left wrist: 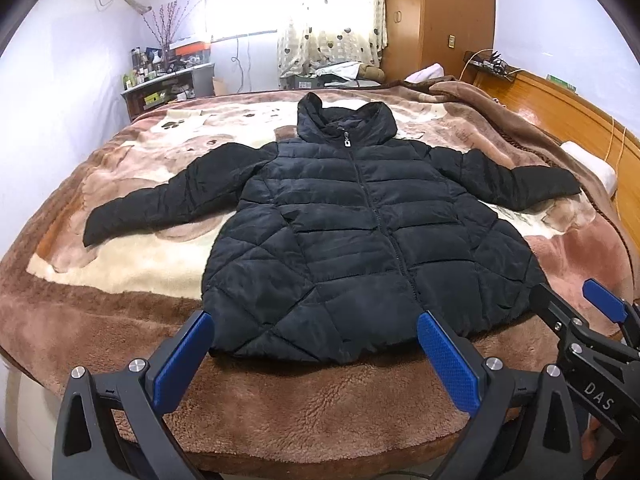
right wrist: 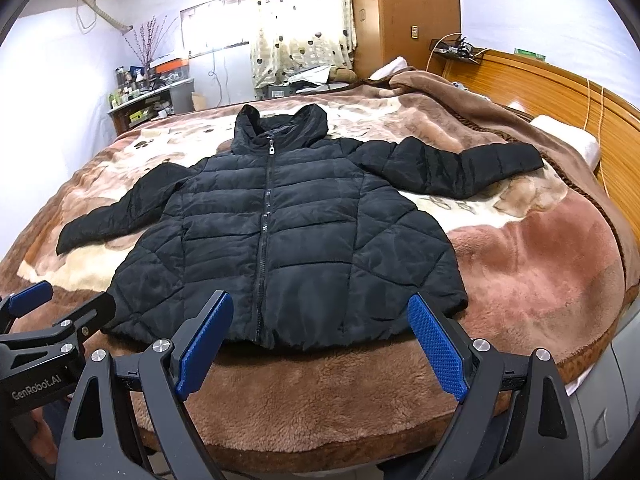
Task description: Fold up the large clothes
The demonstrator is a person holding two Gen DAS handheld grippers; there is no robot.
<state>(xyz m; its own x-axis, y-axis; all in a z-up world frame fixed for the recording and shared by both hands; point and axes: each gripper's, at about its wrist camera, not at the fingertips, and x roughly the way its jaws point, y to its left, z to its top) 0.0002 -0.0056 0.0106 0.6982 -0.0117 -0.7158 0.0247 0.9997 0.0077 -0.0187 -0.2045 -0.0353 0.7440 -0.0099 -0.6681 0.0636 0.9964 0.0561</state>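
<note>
A black quilted hooded jacket (left wrist: 352,232) lies flat on the bed, front up and zipped, hood at the far end, both sleeves spread out sideways. It also shows in the right wrist view (right wrist: 280,240). My left gripper (left wrist: 316,332) is open and empty, just short of the jacket's near hem, toward its left half. My right gripper (right wrist: 320,312) is open and empty, just short of the hem, toward its right half. The right gripper also shows at the right edge of the left wrist view (left wrist: 572,300), and the left gripper at the left edge of the right wrist view (right wrist: 68,300).
The bed is covered with a brown and cream plush blanket (left wrist: 120,312). A wooden headboard (left wrist: 580,120) and a white pillow (left wrist: 592,164) are at the right. A wardrobe (left wrist: 440,16), curtain and a cluttered desk (left wrist: 168,80) stand beyond the far bed edge.
</note>
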